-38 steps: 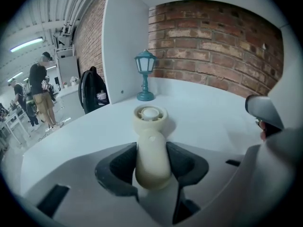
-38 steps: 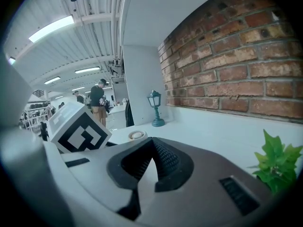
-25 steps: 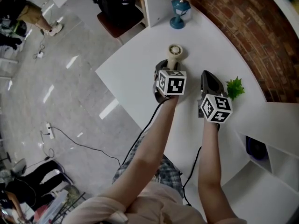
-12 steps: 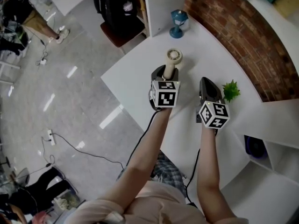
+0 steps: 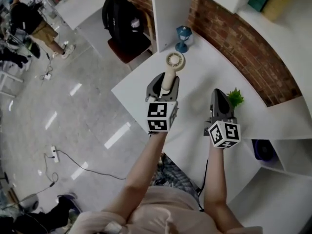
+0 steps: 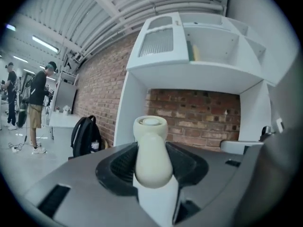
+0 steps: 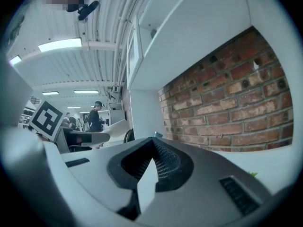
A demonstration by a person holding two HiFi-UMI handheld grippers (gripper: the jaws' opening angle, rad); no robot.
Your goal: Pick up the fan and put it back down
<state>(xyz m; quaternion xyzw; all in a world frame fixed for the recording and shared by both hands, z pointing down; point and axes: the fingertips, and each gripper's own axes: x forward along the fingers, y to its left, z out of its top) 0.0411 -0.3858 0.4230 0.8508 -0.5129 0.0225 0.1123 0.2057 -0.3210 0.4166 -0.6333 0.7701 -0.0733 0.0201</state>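
While the left claw [image 5: 163, 82] is clenched on the handle of the cream fan [image 5: 174, 61], the fan hangs above the white worktop [image 5: 195, 77], its round head pointing away from the person. The right claw [image 5: 220, 94] is pinched together on nothing, with a small green plant [image 5: 235, 97] just beside its tip. Beyond the fan, a blue lamp [image 5: 184, 33] stands near the brick wall [image 5: 234, 38] (a black backpack [image 5: 122, 18] sits on a chair [image 5: 127, 47] past the worktop's edge)

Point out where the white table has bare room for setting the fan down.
Bare table runs between the left gripper, shut on the fan, and the blue lamp; also between the two grippers. Tighter by the brick wall, where the green plant sits beside the right gripper.
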